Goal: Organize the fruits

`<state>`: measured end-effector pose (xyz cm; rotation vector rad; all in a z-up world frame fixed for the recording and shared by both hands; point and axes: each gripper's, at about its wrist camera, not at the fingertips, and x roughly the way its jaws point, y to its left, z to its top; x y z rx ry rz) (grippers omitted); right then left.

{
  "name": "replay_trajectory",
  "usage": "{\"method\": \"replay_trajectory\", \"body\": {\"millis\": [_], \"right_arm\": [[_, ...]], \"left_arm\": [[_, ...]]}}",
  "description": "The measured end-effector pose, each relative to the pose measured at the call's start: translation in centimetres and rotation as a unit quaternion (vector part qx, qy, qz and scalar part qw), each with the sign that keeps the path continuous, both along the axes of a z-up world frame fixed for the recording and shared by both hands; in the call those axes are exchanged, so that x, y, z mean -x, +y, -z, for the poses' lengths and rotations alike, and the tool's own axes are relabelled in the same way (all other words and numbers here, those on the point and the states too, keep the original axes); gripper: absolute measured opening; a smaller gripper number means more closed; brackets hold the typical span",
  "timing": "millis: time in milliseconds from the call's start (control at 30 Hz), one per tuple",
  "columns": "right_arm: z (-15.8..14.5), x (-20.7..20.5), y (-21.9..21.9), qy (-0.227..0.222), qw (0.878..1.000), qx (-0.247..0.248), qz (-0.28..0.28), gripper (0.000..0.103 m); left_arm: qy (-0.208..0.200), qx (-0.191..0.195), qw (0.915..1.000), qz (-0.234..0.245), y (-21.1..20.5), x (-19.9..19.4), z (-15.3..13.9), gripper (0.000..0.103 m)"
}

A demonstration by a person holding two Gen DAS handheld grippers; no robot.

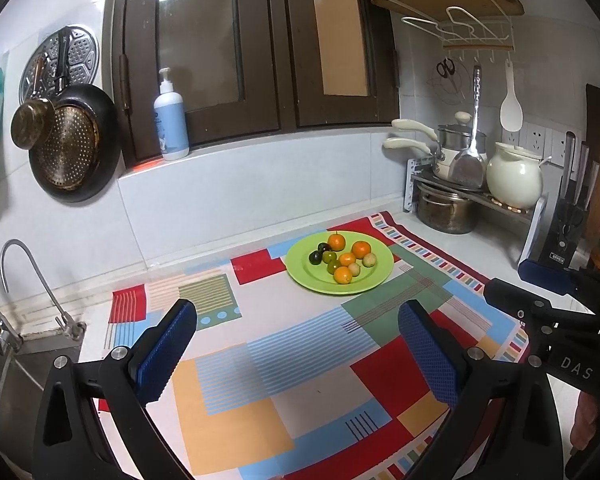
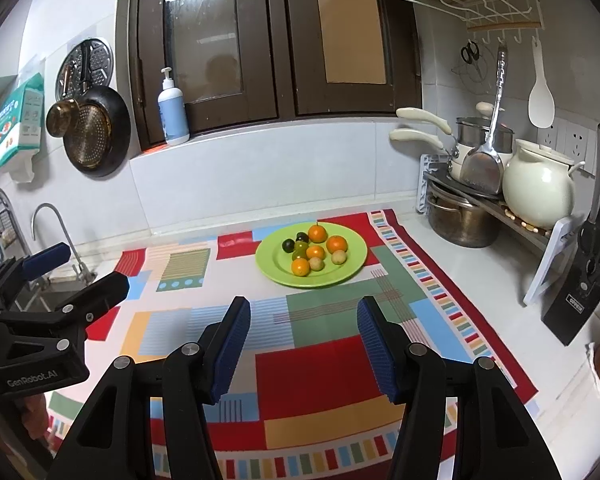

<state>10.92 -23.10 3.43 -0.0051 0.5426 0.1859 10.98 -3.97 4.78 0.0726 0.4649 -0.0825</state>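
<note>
A green plate [image 1: 374, 280] [image 2: 352, 266] sits at the far side of a colourful patterned cloth [image 1: 260, 360] [image 2: 320, 368]. On it lie several small fruits: oranges [image 1: 360, 249] [image 2: 336, 243], green ones [image 1: 330, 257] [image 2: 300, 246], dark ones [image 1: 315, 257] [image 2: 288, 245] and pale yellow ones [image 1: 369, 259] [image 2: 339, 257]. My left gripper [image 1: 298, 320] is open and empty, above the cloth, well short of the plate. My right gripper [image 2: 304, 316] is open and empty, also short of the plate. The right gripper [image 1: 508, 280] shows at the right edge of the left wrist view; the left gripper [image 2: 84, 270] shows at the left edge of the right wrist view.
A sink with a tap [image 1: 32, 280] [image 2: 56, 232] lies left of the cloth. A rack with pots and a cream jar [image 1: 514, 180] [image 2: 540, 190] stands at the back right, a knife block [image 1: 568, 236] [image 2: 580, 288] beside it. A pump bottle [image 1: 171, 124] stands on the sill.
</note>
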Motion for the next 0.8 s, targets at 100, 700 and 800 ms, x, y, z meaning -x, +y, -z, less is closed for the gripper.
{"method": "replay_trajectory", "body": {"millis": [100,700,800], "right_arm": [[0.0,0.03,0.04,0.0,1.0,0.0,0.0,0.057],[0.12,-0.41,0.75,0.005,1.0,0.003,-0.003,0.057],[0.1,-0.42,0.82,0.005,1.0,0.003,-0.004,0.057]], "left_arm": [[-0.001,0.0,1.0,-0.001,0.08,-0.05,0.01,0.103],[0.008,0.005,0.9999,-0.006,0.93,-0.42,0.27,0.103],[0.009,0.006,0.9999,-0.007,1.03,-0.49,0.33,0.103]]}}
